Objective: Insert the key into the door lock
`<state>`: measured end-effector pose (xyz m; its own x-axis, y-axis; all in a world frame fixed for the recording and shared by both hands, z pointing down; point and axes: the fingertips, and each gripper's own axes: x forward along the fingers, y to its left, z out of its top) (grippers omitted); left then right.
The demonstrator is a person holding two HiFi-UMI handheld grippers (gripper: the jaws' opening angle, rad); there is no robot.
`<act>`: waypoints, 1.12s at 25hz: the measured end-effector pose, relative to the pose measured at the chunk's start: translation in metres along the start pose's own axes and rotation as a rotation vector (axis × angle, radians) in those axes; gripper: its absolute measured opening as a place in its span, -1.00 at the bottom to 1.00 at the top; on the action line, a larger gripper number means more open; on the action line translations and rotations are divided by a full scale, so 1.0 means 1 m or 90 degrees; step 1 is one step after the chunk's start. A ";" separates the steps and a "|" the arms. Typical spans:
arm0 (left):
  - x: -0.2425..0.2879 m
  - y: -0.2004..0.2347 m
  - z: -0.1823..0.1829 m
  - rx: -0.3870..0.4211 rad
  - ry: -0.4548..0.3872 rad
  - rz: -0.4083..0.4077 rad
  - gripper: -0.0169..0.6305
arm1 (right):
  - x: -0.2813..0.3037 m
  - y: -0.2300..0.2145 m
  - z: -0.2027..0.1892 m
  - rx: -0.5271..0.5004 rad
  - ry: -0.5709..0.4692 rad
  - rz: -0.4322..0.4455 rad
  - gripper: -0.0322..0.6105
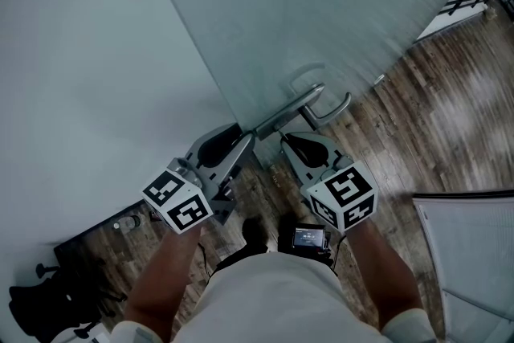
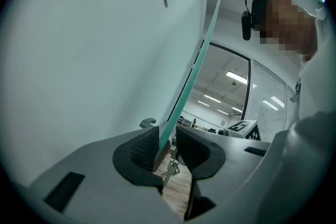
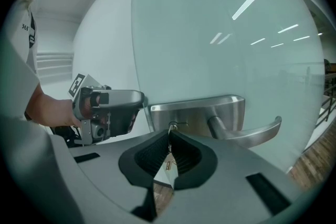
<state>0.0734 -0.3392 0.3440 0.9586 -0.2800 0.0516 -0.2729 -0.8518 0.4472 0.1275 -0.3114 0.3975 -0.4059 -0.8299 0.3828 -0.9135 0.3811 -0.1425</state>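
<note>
At the door-edge end of the door lock (image 3: 199, 113), right at the keyhole: the key (image 3: 171, 130), pinched edge-on between the pressed-together pads of the right gripper (image 3: 170, 136), top end up against the brushed metal plate. Cannot tell how far in, if at all. Just below the pinch, a few dangling keys (image 3: 170, 164), hanging free in the gap under the jaws. Just right of the keyhole, a lever handle (image 3: 252, 131), level, curving off to the right. Behind both, the frosted glass door (image 3: 220, 34), its free edge turned toward the near side. Astride that edge, left of the lock, the left gripper (image 2: 167, 136): jaws spread, left pad up against the pane, a narrow gap open at the right pad, nothing clamped as far as can be seen. Through that gap, the same small bunch of keys, farther off. Seen from the head view, both grippers side by side at lock height, one on each face of the door, marker cubes on the near side. Underneath, dark wood floor (image 1: 434, 116); off to the left, plain pale wall (image 1: 80, 52).
</note>
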 end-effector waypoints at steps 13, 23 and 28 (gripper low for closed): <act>0.001 -0.001 0.001 0.014 0.009 0.008 -0.63 | -0.001 -0.001 0.001 0.051 -0.022 0.010 -0.84; 0.000 -0.002 0.003 0.011 0.008 0.005 -0.60 | -0.003 -0.003 0.000 0.051 -0.020 -0.007 -0.84; -0.008 -0.006 0.005 0.011 -0.002 0.004 -0.60 | -0.013 0.002 0.005 0.046 -0.038 -0.018 -0.84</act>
<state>0.0672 -0.3341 0.3368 0.9567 -0.2863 0.0518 -0.2800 -0.8574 0.4319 0.1311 -0.3020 0.3875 -0.3783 -0.8638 0.3327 -0.9236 0.3281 -0.1984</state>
